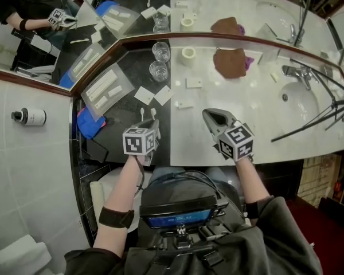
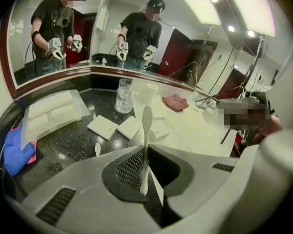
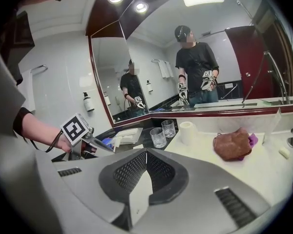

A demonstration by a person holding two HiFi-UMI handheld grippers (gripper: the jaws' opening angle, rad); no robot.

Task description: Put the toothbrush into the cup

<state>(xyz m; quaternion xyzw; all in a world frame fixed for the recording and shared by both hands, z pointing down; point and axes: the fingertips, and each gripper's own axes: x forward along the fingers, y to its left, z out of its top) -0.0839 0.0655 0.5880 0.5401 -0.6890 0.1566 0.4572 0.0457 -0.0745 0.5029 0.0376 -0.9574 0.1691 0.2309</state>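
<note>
A white toothbrush (image 2: 146, 130) stands upright between the jaws of my left gripper (image 2: 145, 149), which is shut on its handle with the head pointing away. In the head view the left gripper (image 1: 151, 122) hangs over the black part of the counter near its front edge, the toothbrush (image 1: 153, 113) poking out ahead. Two clear glass cups (image 1: 158, 70) (image 1: 160, 51) stand farther back by the mirror, one glass cup (image 2: 124, 95) straight ahead in the left gripper view. My right gripper (image 1: 210, 115) (image 3: 145, 153) is shut and empty over the white counter.
A clear tray of white packets (image 1: 106, 89) and a blue cloth (image 1: 89, 122) lie at the left. Flat white packets (image 1: 153, 95), a white cup (image 1: 188, 55) and a brown cloth (image 1: 229, 62) sit on the counter. Sink (image 1: 298, 99), faucet (image 1: 295, 72) and black tripod legs (image 1: 315, 119) fill the right.
</note>
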